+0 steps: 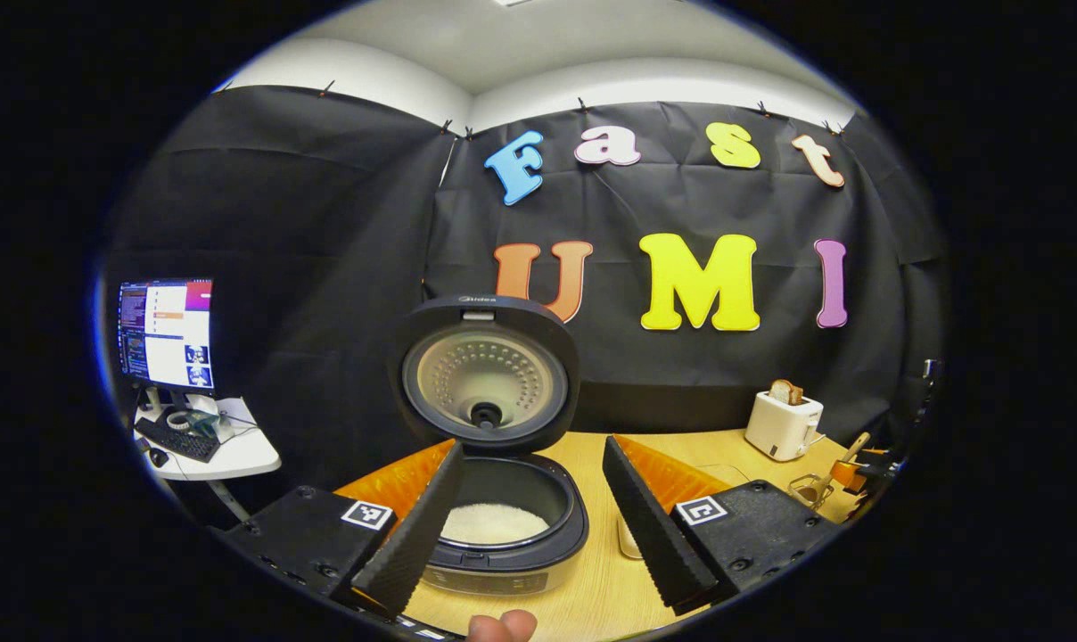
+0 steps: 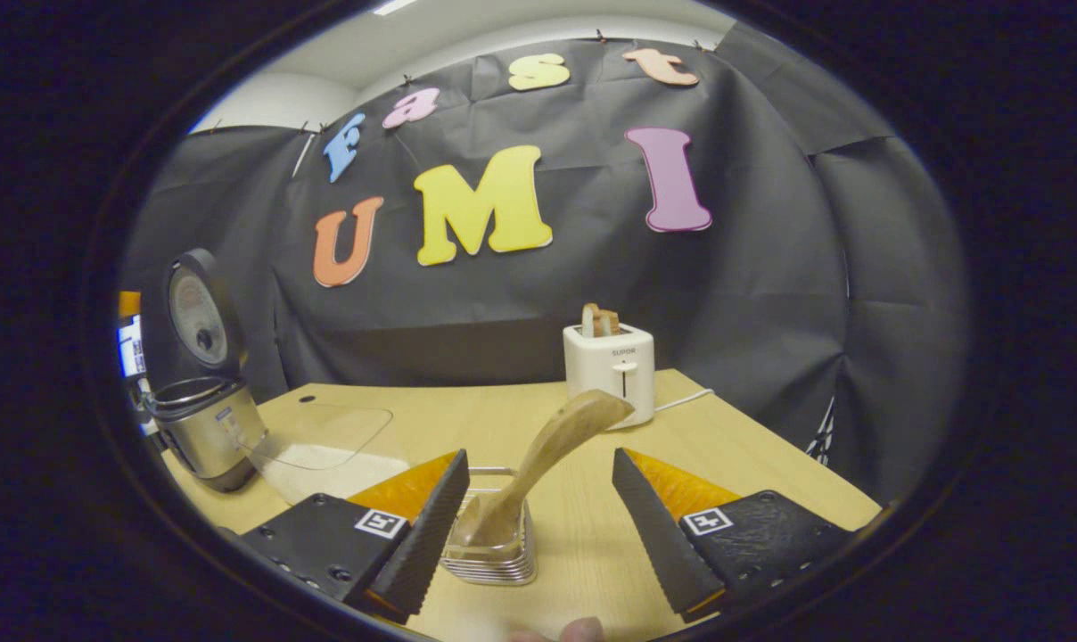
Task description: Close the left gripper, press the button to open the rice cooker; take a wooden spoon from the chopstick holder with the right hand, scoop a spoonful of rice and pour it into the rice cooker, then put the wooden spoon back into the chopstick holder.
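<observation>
On the raised lid of the rice cooker point(image 1: 489, 374) you can read the brand "Midea" in small pale letters along its top edge. To the right of the cooker, your toaster point(image 2: 612, 371) carries "SUPOR" on its front face, just above the lever. The cooker's front panel label is too small to read.

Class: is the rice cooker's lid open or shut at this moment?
Open. In the left gripper view the rice cooker's lid stands upright, its perforated inner plate facing out, with white rice visible in the pot below.
</observation>
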